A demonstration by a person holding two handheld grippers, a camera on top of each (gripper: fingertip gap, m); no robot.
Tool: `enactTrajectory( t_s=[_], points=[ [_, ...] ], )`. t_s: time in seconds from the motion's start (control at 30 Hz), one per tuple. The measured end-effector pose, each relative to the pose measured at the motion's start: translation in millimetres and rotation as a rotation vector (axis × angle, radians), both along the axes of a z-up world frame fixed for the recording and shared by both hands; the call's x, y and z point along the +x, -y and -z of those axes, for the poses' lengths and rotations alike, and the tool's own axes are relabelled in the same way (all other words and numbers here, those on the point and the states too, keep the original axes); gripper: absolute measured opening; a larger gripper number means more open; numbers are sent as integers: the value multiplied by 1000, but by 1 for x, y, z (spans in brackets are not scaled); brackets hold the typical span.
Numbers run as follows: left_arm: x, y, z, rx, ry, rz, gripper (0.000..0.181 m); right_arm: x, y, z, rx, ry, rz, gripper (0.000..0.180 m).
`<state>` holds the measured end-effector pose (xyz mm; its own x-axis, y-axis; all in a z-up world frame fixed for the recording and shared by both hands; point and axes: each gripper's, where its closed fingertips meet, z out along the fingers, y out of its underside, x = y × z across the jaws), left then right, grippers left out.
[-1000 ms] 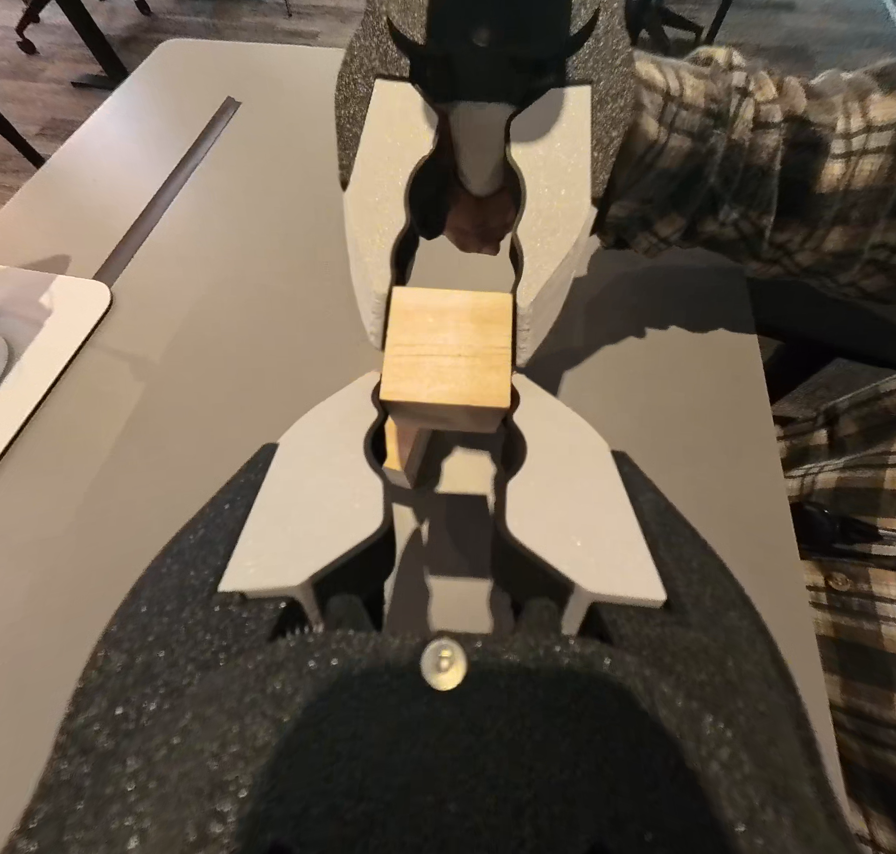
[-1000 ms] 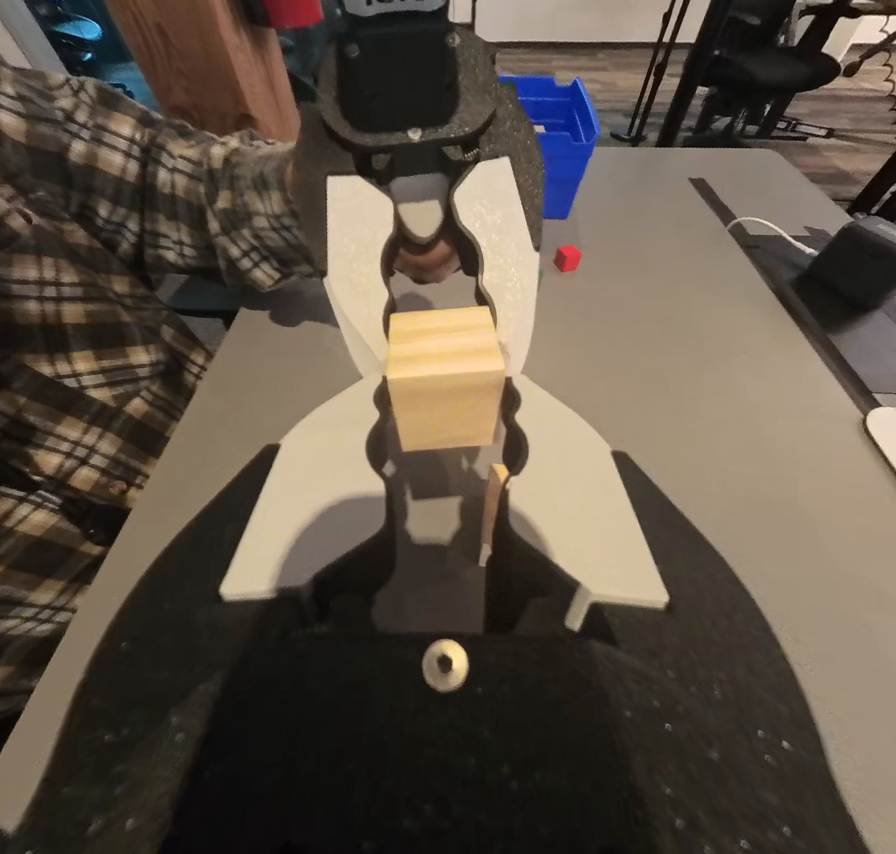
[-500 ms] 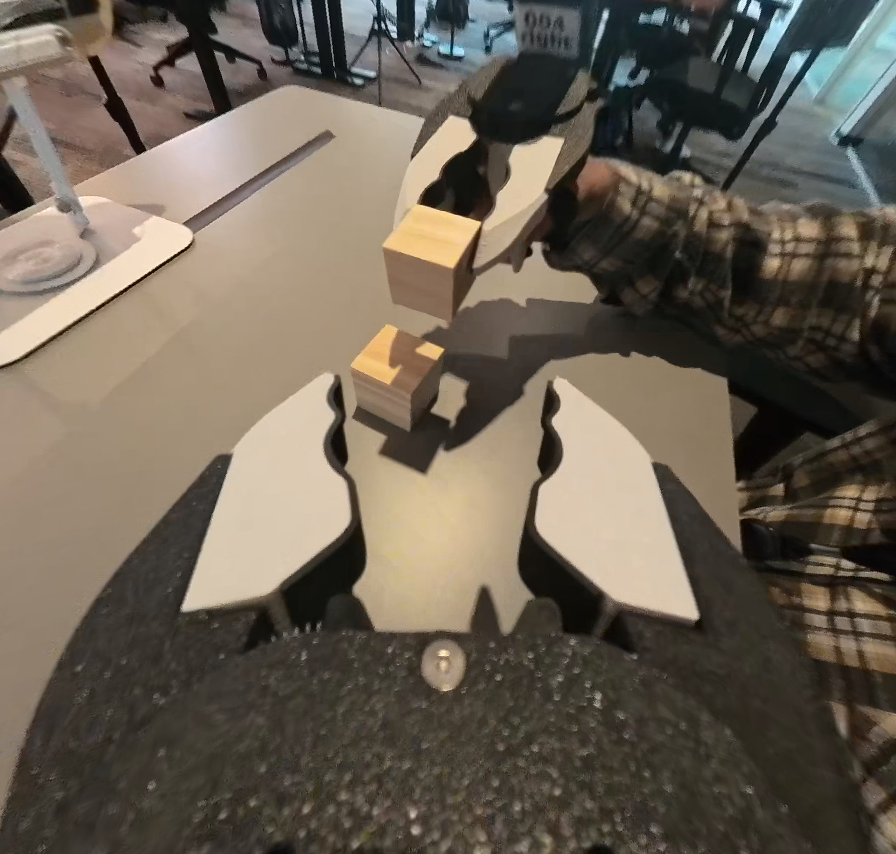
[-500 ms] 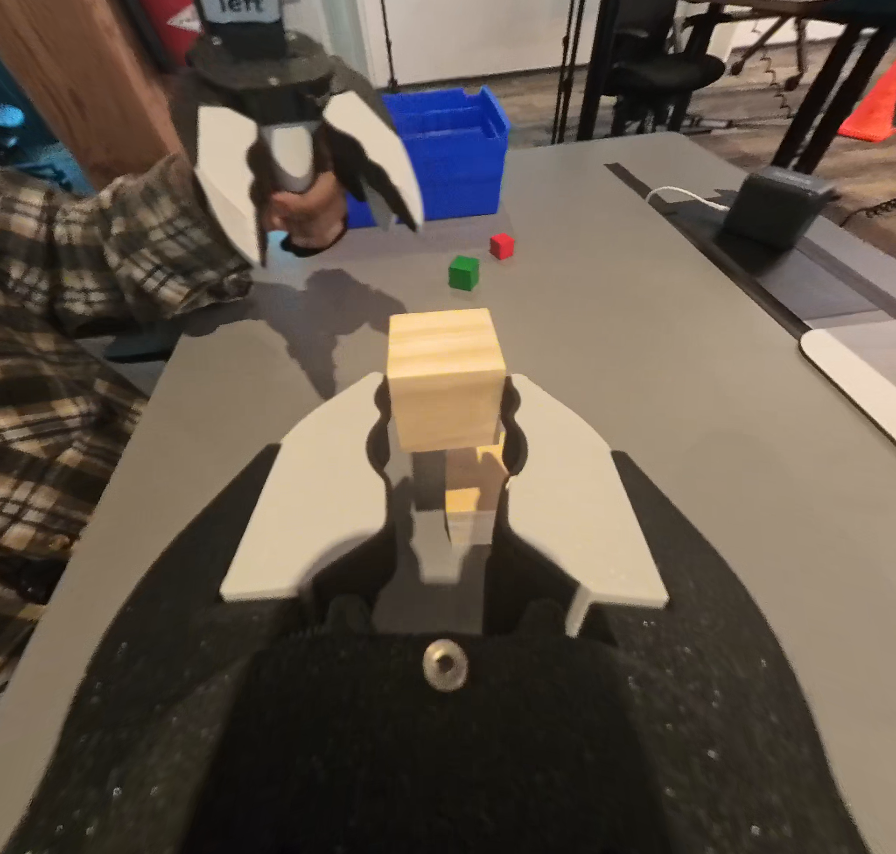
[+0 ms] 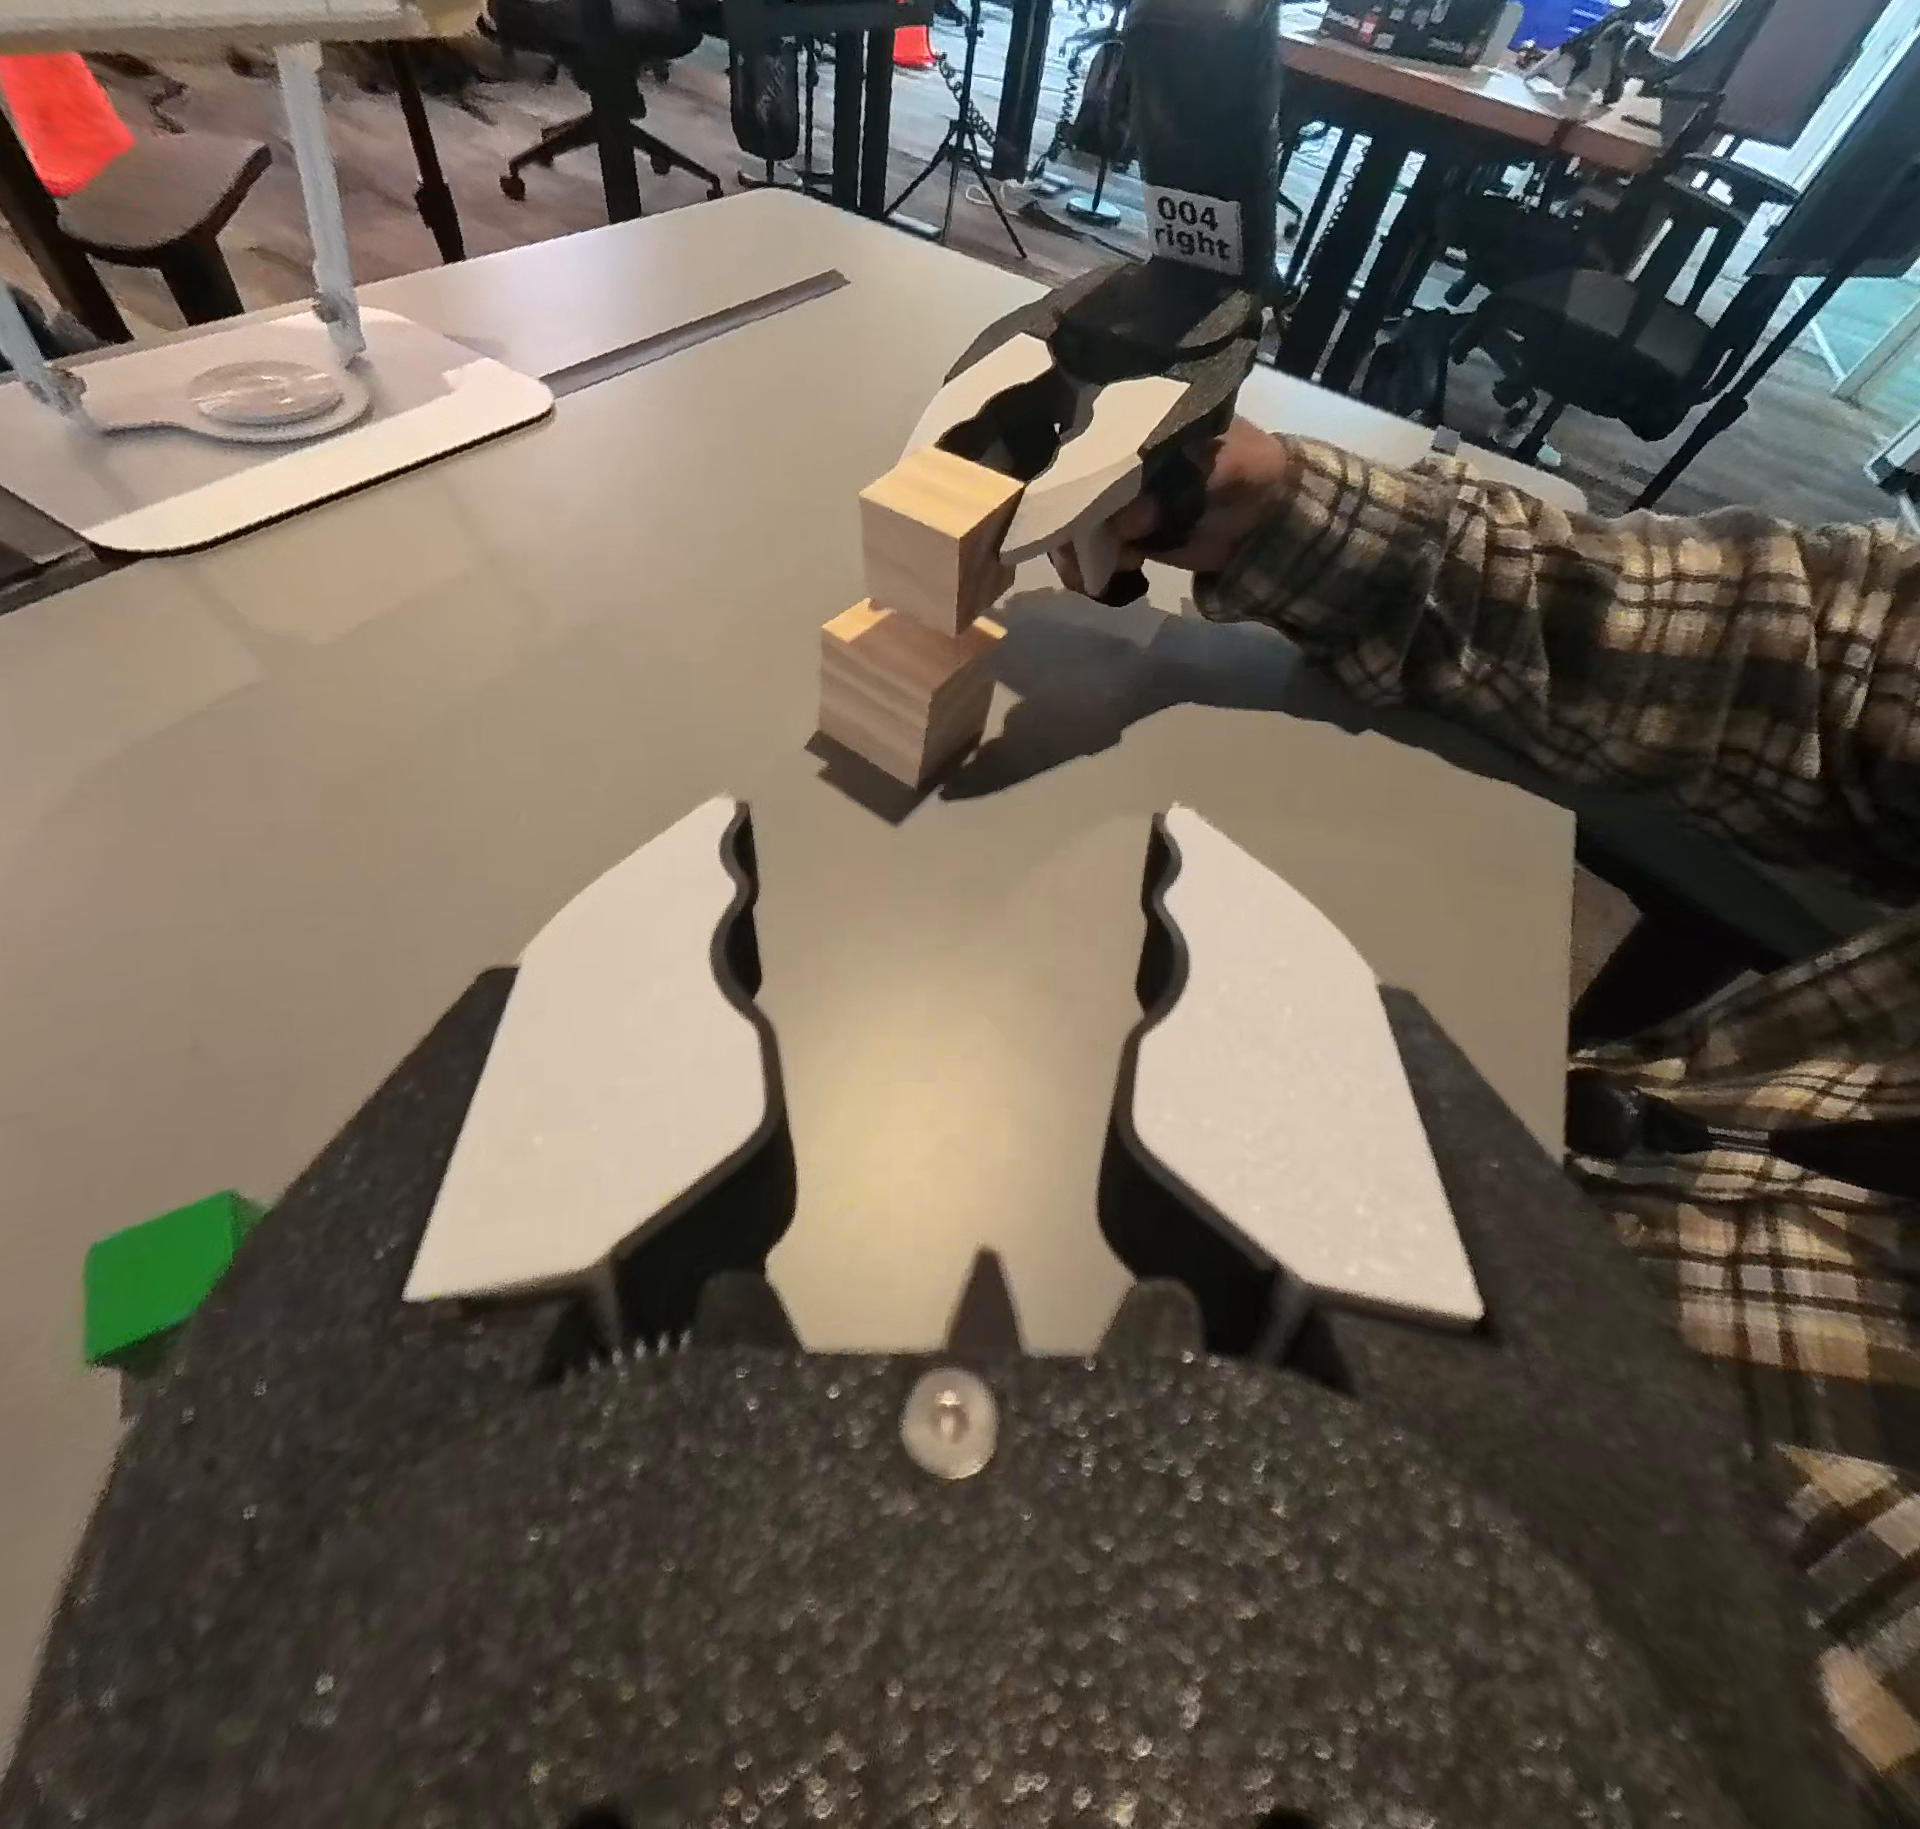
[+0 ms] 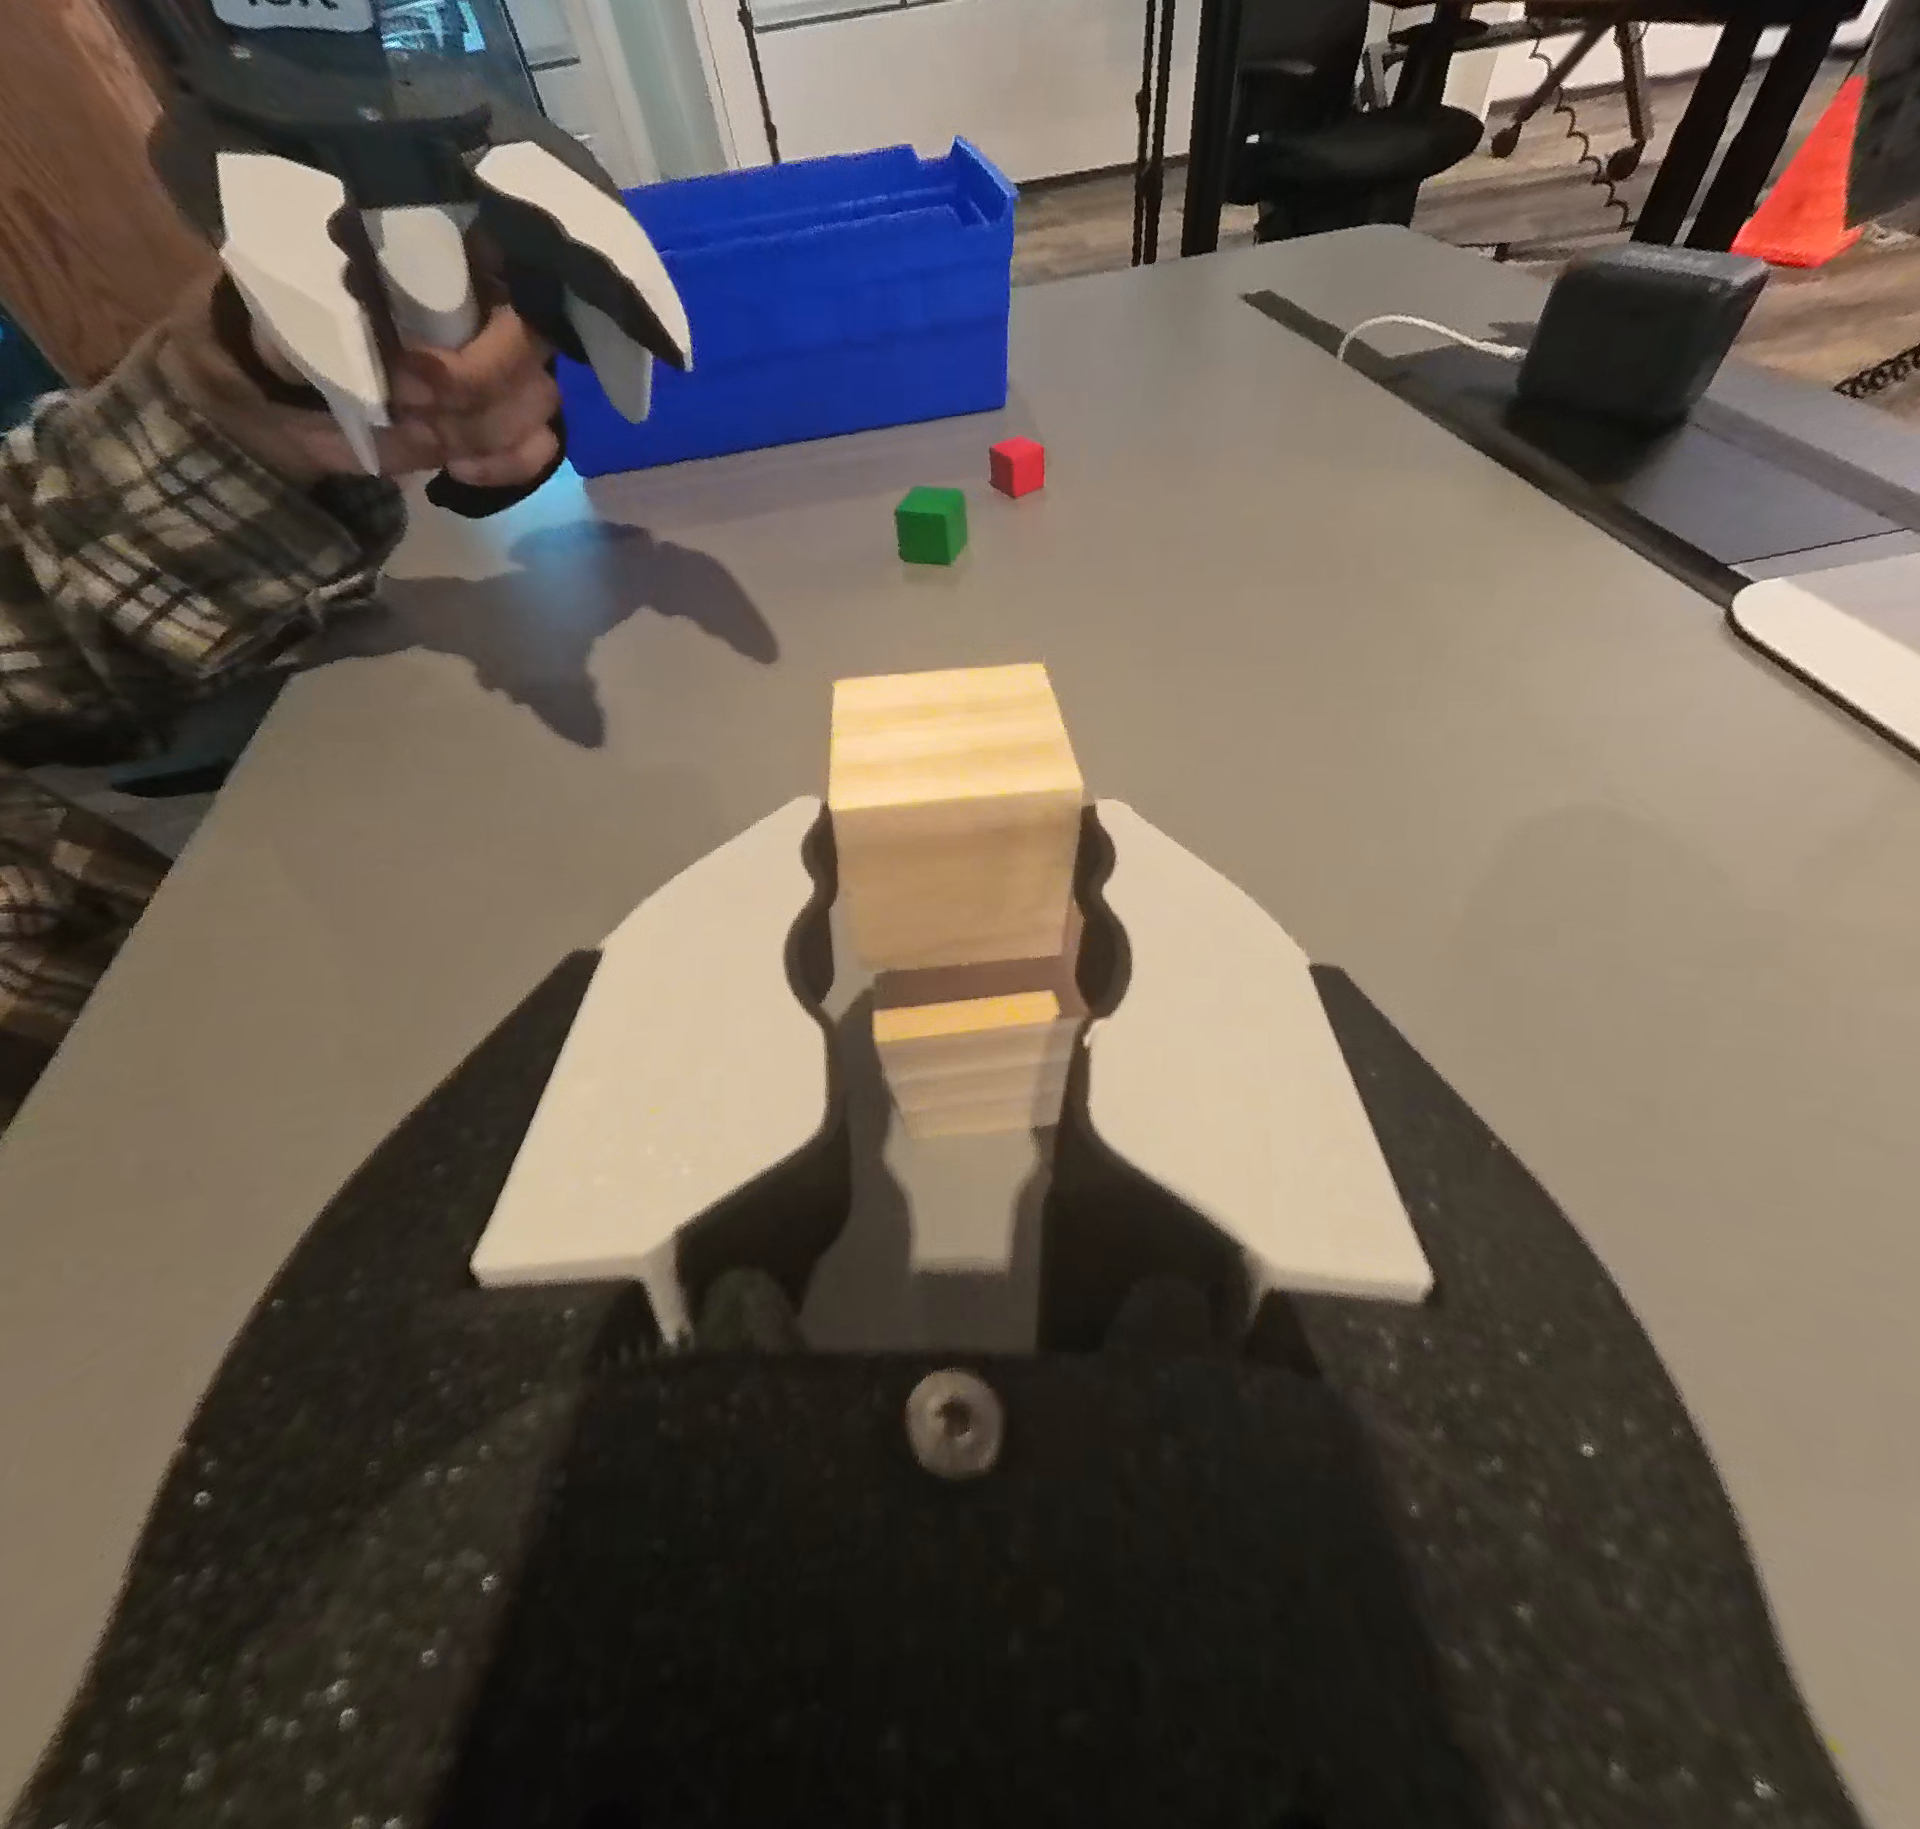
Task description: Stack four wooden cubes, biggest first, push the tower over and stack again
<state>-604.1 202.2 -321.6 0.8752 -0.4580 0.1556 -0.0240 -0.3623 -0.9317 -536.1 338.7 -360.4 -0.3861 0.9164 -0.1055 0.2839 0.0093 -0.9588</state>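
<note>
My right gripper [image 6: 956, 811] is shut on a light wooden cube [image 6: 951, 813] and holds it tilted just above a second wooden cube [image 6: 966, 1062] that stands on the grey table [image 6: 1455, 844]. In the left wrist view the held cube [image 5: 935, 553] hangs over the far side of the lower cube [image 5: 899, 709], with the right gripper [image 5: 997, 475] behind it. I cannot tell if the two cubes touch. My left gripper [image 5: 951, 823] is open and empty, drawn back from the cubes. It also shows raised at the far left in the right wrist view [image 6: 499, 418].
A green cube [image 6: 930, 524] and a red cube [image 6: 1015, 466] lie farther out, in front of a blue bin [image 6: 810, 325]. The green cube [image 5: 156, 1270] is by my left gripper. A black device [image 6: 1642, 325] and a white pad [image 5: 312, 449] sit along the table's side. About 15 cm separates my left fingertips from my right.
My left gripper opened off the wooden cube and drew back and up. My right gripper kept the cube and brought it down over the second cube.
</note>
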Motion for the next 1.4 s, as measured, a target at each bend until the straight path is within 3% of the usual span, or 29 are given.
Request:
enactTrajectory(
  t_s=[1.2,1.4],
  points=[
    [-2,-1,11,-10,1,1,69,-2,-1,18,-18,34,-44,44],
    [-25,0,8,-12,-29,-70,72,-2,-5,14,-14,12,-22,62]
  ],
)
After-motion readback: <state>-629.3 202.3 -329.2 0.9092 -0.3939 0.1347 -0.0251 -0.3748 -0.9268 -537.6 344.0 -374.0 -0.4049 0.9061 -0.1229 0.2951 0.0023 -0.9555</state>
